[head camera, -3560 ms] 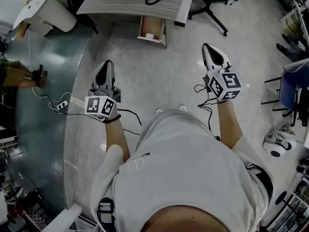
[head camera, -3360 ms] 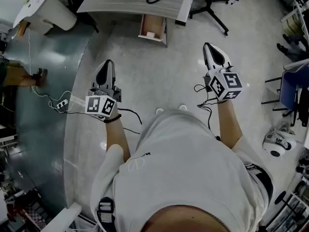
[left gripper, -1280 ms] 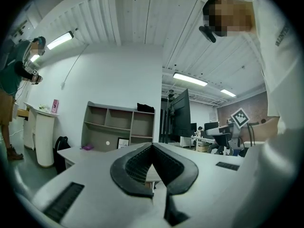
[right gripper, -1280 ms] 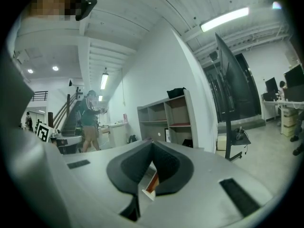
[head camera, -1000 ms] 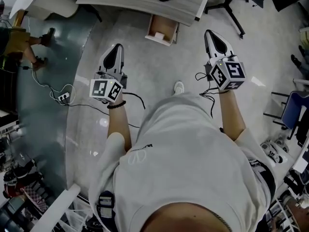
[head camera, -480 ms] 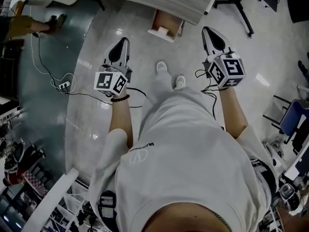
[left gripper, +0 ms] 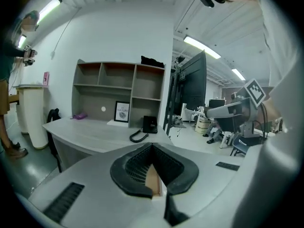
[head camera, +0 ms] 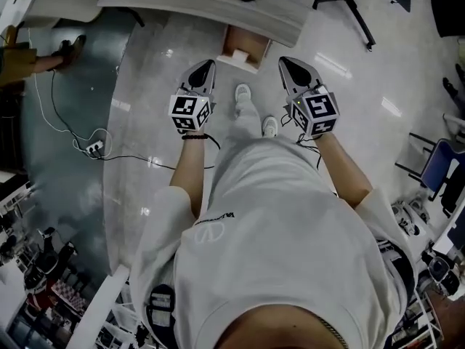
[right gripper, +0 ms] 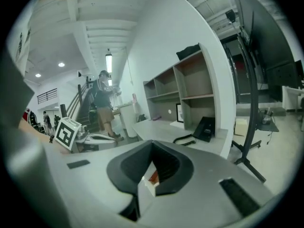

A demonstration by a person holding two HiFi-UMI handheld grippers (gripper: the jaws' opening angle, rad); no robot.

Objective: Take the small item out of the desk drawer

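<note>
Fingers (left gripper: 128, 167) pressed shut, empty: my left gripper (head camera: 208, 67), my right gripper (head camera: 287, 64). Glossy grey floor (head camera: 145, 144); curved grey table (head camera: 218, 9). Open drawer (head camera: 241, 46) under it, just ahead, between both grippers; contents indistinct.

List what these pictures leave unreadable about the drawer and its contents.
- Drawer contents: head view, too small to tell what lies inside.
- Drawer again, left tool view: the left tool's own body hides all but a wooden sliver.
- Reddish speck, right tool view: seen past the right tool, too small to identify.
- Desk: head view, cut off by the top edge.
</note>
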